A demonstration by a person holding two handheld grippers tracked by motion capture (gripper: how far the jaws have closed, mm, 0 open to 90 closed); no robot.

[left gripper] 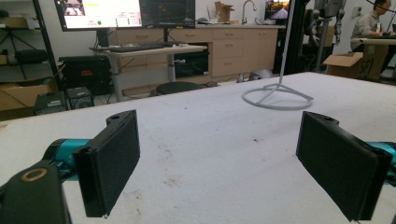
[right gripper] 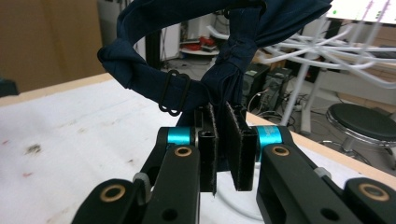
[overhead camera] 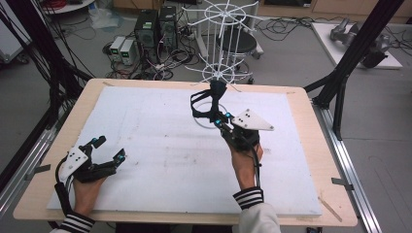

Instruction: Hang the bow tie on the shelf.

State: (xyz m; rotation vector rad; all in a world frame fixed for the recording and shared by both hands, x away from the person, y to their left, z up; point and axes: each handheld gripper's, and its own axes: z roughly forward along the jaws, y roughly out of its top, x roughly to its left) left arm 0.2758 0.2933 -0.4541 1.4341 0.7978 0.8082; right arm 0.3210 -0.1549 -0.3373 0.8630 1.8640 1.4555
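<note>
A dark navy fabric piece (overhead camera: 204, 104) with straps and a slider ring (right gripper: 173, 99) hangs above the far middle of the white board (overhead camera: 160, 160). Its top reaches the lower spokes of a white wire rack (overhead camera: 223, 29); whether it hooks on there I cannot tell. My right gripper (overhead camera: 217, 120) is shut on the fabric's lower part, which is pinched between the pad tips in the right gripper view (right gripper: 223, 121). My left gripper (overhead camera: 110, 148) rests at the near left, open, with nothing between its pads (left gripper: 219, 158).
The rack's ring base (left gripper: 278, 98) sits on the board's far side. The wooden table edge (overhead camera: 311, 121) frames the board. Behind the table are a round stool (right gripper: 362, 123), computer cases (overhead camera: 155, 26) and loose cables. Black frame posts (overhead camera: 350, 58) stand at the right.
</note>
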